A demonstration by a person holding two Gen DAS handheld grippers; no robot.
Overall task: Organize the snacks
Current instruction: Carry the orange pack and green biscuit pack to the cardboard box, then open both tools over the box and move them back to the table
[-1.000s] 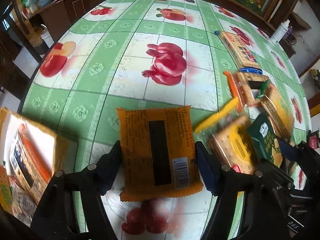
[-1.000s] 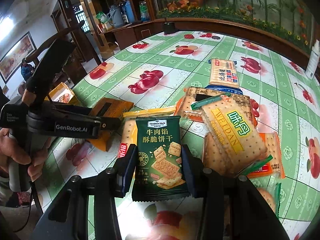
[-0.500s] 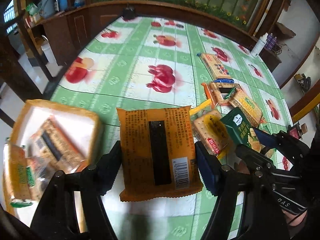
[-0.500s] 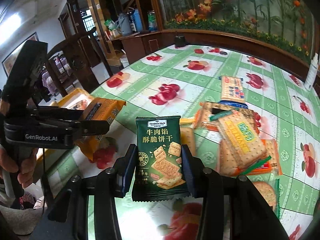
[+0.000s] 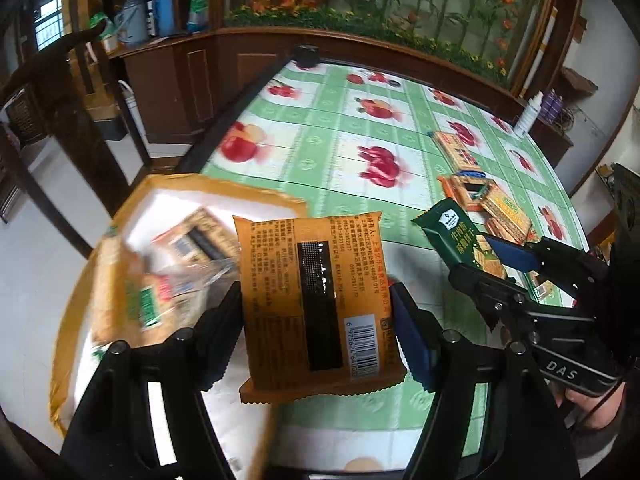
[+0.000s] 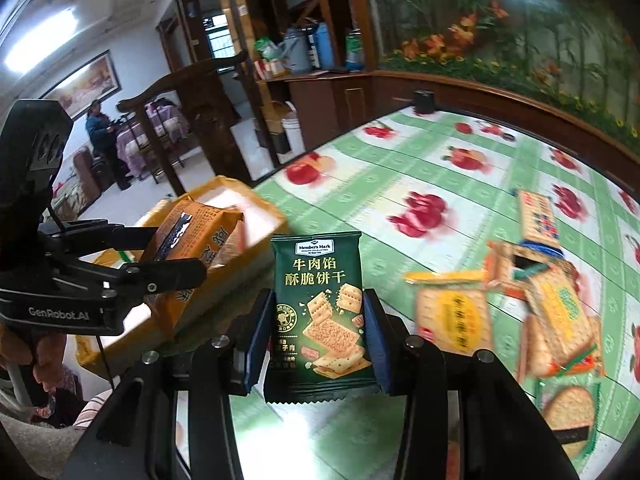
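Note:
My left gripper (image 5: 316, 312) is shut on an orange snack packet (image 5: 312, 296) and holds it in the air at the table's left edge, beside an open orange box (image 5: 120, 264) with several packets inside. My right gripper (image 6: 318, 332) is shut on a dark green cracker packet (image 6: 320, 312), also lifted. In the right wrist view the left gripper (image 6: 176, 260) with the orange packet (image 6: 192, 240) hangs over the box (image 6: 240, 204). In the left wrist view the right gripper (image 5: 500, 260) holds the green packet (image 5: 452, 232) at the right.
Several cracker packets (image 6: 552, 312) lie in a loose pile on the green fruit-print tablecloth (image 6: 420, 168). One packet (image 5: 456, 148) lies apart, farther back. A white bottle (image 5: 528, 116) stands at the far right edge. Wooden chairs (image 6: 192, 120) stand left of the table.
Both grippers have lifted and swung left with their packets. The orange box has come closer and now lies under and beside the left gripper. The pile of packets has fallen back to the right.

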